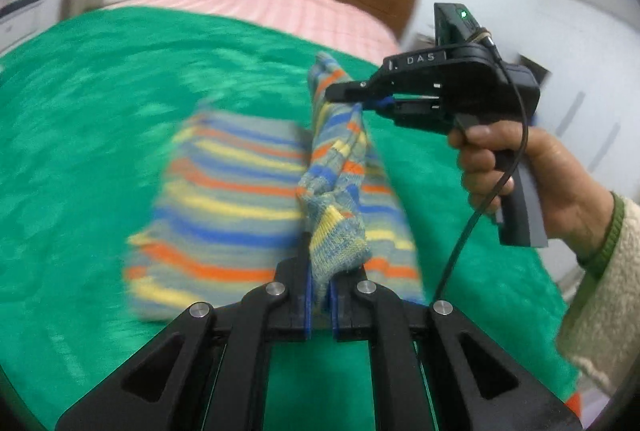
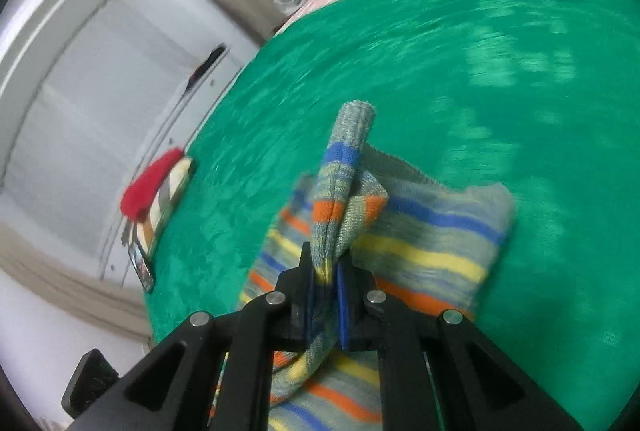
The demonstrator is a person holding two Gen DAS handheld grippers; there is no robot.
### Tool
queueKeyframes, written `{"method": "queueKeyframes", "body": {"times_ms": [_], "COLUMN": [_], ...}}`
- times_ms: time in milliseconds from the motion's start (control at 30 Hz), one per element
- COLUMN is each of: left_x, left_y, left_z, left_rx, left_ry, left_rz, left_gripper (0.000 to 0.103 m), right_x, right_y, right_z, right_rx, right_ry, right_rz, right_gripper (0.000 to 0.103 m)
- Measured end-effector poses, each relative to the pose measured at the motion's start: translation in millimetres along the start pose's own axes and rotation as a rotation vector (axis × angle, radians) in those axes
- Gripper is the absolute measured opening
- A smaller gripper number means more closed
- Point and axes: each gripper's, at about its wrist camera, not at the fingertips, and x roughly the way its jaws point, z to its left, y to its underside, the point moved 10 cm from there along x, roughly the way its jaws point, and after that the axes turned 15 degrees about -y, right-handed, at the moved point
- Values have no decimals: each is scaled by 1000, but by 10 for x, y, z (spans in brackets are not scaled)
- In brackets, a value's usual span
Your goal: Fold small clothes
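**Both grippers pinching one edge of the striped knit**

I have the left gripper (image 1: pixel 320 295) pressed together on a bunched fold of the striped knit garment (image 1: pixel 224 199), and the right gripper (image 1: pixel 362 103) clamped on the same raised edge farther along it. In its own view the right gripper (image 2: pixel 326 279) has knit squeezed between its blue pads. I hold two points on one edge so that it lifts as a straight ridge rather than sagging in the middle, which should let me lay it over as a clean crease.

The rest of the garment lies flat on the green blanket (image 1: pixel 100 111) covering the bed, its weight anchoring the lower layer while the held edge stands above it. A red item (image 2: pixel 150 183) sits at the blanket's edge, well apart from the fold. The hand (image 1: pixel 520 171) grips the right gripper's handle from below.
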Motion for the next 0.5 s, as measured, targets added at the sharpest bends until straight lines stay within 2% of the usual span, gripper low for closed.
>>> {"method": "queueKeyframes", "body": {"times_ms": [133, 200, 233, 267, 300, 333, 367, 400, 433, 500], "left_x": [119, 230, 289, 308, 291, 232, 152, 103, 52, 9], "left_y": [26, 93, 123, 138, 143, 130, 99, 78, 44, -27], "left_z": [545, 665, 760, 842, 933, 1021, 1097, 1148, 1188, 1186], "left_rx": [-93, -105, -107, -109, -123, -151, -178, -192, -201, -203], "left_ry": [-61, -97, -133, -164, -182, -187, -183, -184, -186, -173], "left_rz": [38, 74, 95, 107, 108, 94, 66, 44, 25, 8], "left_gripper": [4, 8, 12, 23, 39, 47, 59, 64, 64, 64], "right_x": [806, 1130, 1235, 1321, 1378, 1343, 1263, 1119, 944, 603], "right_y": [-5, -24, -10, -13, 12, 38, 36, 31, 31, 96], "right_z": [128, 159, 154, 138, 120, 104, 119, 158, 191, 261], "right_rx": [13, -1, 3, 34, 92, 138, 151, 130, 88, -36], "right_ry": [0, 15, 10, -9, -40, -76, -98, -107, -93, -7], "right_rz": [58, 60, 58, 52, 46, 25, -6, -44, -73, -85], "right_gripper": [10, 11, 17, 30, 39, 50, 50, 50, 50, 50]}}
